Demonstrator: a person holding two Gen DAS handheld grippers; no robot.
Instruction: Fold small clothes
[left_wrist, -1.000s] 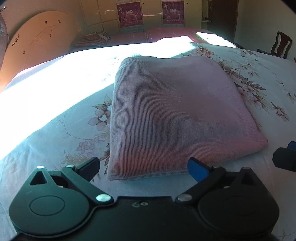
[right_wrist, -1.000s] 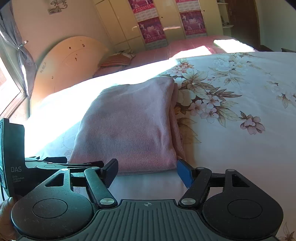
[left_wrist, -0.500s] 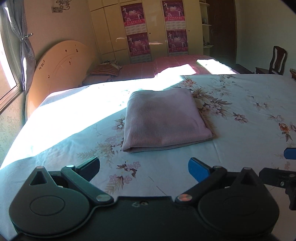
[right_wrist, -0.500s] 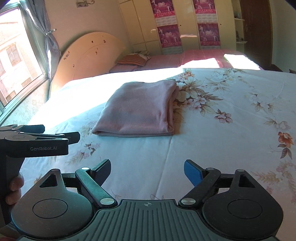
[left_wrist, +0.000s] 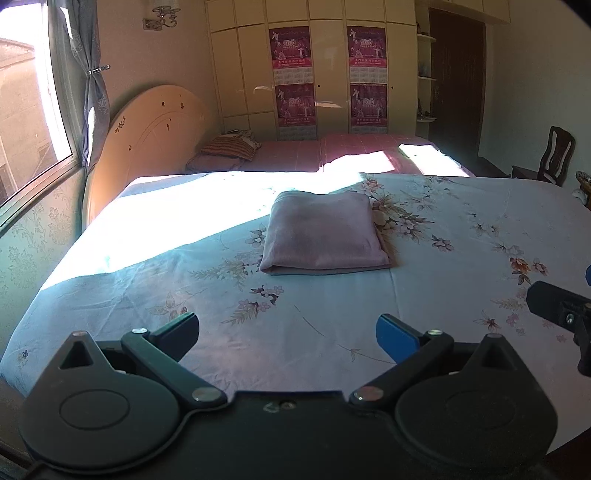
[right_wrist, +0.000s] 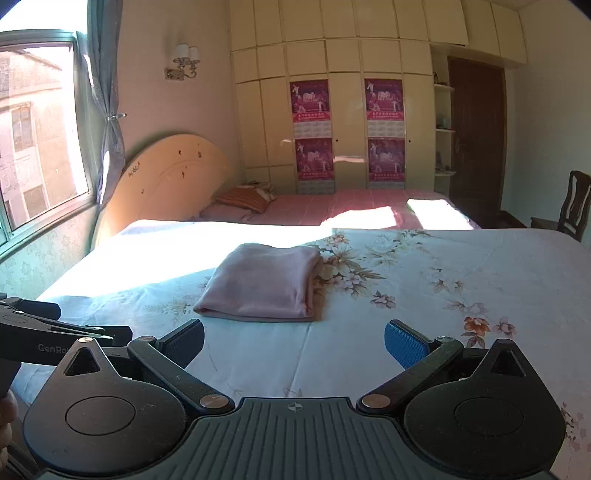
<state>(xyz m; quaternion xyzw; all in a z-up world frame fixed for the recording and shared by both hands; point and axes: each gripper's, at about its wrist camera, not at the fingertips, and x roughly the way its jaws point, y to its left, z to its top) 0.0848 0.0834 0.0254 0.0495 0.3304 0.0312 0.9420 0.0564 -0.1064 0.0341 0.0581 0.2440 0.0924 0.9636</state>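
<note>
A pink knitted garment (left_wrist: 322, 232) lies folded into a neat rectangle on the floral bedsheet (left_wrist: 258, 332); it also shows in the right wrist view (right_wrist: 264, 282). My left gripper (left_wrist: 288, 332) is open and empty, held well back from the garment over the near part of the bed. My right gripper (right_wrist: 294, 341) is open and empty, also well back from the garment. Part of the right gripper (left_wrist: 561, 310) shows at the right edge of the left wrist view, and the left gripper's body (right_wrist: 44, 332) shows at the left of the right wrist view.
A second bed with a pink cover (left_wrist: 351, 151) and a striped pillow (left_wrist: 231, 147) stands behind. A curved headboard (left_wrist: 147, 140) leans at the left under a window (right_wrist: 33, 140). A wardrobe (right_wrist: 351, 122) lines the far wall; a wooden chair (left_wrist: 557, 155) stands at right.
Both grippers have pulled back and up from the folded garment, which looked close a second ago and now looks small and far. The garment has not moved. Both grippers stayed open.
</note>
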